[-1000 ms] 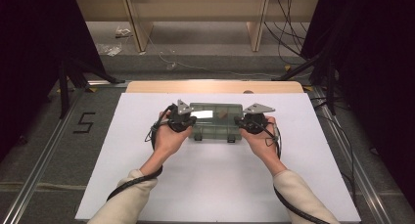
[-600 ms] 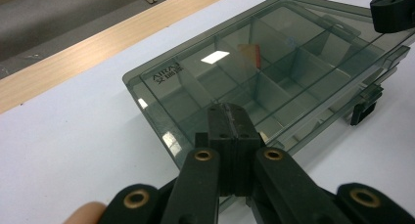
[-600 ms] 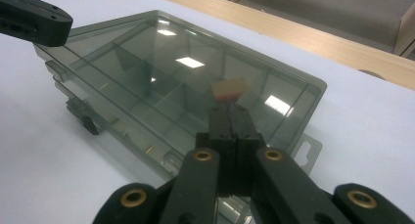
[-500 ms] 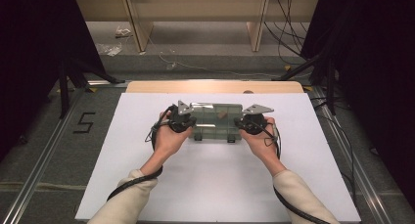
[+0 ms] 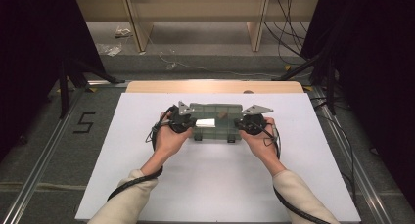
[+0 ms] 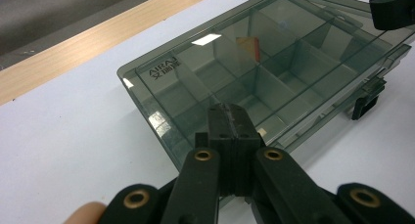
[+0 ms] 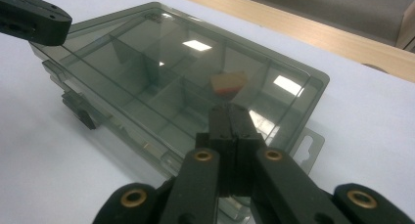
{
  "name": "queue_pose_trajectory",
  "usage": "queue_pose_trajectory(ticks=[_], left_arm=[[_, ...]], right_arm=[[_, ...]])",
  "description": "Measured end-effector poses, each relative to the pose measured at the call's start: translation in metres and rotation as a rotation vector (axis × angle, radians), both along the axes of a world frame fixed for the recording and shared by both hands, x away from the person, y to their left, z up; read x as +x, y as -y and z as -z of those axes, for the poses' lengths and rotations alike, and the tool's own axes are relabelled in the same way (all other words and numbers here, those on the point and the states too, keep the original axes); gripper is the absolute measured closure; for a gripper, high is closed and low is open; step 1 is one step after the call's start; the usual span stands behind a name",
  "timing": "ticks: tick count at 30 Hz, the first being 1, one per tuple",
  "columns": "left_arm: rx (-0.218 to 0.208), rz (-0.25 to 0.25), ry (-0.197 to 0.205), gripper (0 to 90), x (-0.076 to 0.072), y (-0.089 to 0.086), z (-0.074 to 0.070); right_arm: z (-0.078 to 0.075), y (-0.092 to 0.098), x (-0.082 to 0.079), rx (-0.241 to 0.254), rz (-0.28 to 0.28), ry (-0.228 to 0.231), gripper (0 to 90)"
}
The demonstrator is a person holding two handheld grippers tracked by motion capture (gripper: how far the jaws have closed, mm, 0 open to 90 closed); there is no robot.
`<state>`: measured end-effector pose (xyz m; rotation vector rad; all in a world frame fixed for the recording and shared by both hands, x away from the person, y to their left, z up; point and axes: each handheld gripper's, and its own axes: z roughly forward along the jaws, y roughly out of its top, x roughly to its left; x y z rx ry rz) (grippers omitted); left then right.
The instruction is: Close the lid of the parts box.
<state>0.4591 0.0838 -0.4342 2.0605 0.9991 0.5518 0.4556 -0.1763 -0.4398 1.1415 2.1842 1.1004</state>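
Observation:
A smoky clear compartment box (image 5: pixel 215 117) lies with its lid down in the middle of the white table (image 5: pixel 195 185). A small tan and red piece (image 7: pixel 227 82) sits in one inner compartment (image 6: pixel 247 45). My left gripper (image 5: pixel 190 122) is at the box's left end, its jaws shut together with nothing between them. In its own view the left gripper's tips (image 6: pixel 229 111) hover at or touch the lid near the corner of the box (image 6: pixel 293 67). My right gripper (image 5: pixel 241 123) mirrors it at the right end. The right gripper's tips (image 7: pixel 229 111) are also shut, over the lid of the box (image 7: pixel 147 62).
Black latches (image 6: pixel 364 106) (image 7: pixel 80 114) sit on the box's front side. A wooden strip (image 5: pixel 215 86) borders the table's far edge. On the floor to the left there is a "5" mark (image 5: pixel 84 122). Cables (image 5: pixel 288 43) lie at the back right.

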Motion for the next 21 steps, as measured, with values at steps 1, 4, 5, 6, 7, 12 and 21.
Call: queue_pose_trajectory(ticks=[1,4,5,6,7,12,21], left_arm=[[0.001,0.001,0.0,89.5,0.0,0.0001,0.0001],[0.002,0.004,-0.002,89.5,-0.0002,0.0006,0.0007],[0.003,0.004,-0.002,89.5,-0.0002,0.0007,0.0008],[0.004,0.003,-0.001,89.6,-0.0002,0.001,0.0011],[0.005,0.004,-0.002,89.5,-0.0001,0.0011,0.0014],[0.007,0.004,-0.007,89.5,0.0,0.0013,0.0027],[0.009,0.005,-0.015,89.5,0.0007,0.002,0.0056]], right_arm=[[0.0001,0.0,0.0001,-0.001,-0.001,0.0,90.0],[0.0003,-0.0004,-0.0001,-0.001,0.0,-0.004,90.0],[0.0006,-0.0006,0.0,-0.003,-0.003,-0.004,90.0],[0.0008,-0.0007,-0.0001,-0.003,-0.004,-0.005,90.0],[0.0012,-0.001,0.0,-0.005,-0.004,-0.005,90.0],[0.0026,-0.001,0.0003,-0.006,-0.003,-0.008,90.0],[0.0049,-0.0008,0.0009,-0.01,-0.002,-0.018,90.0]])
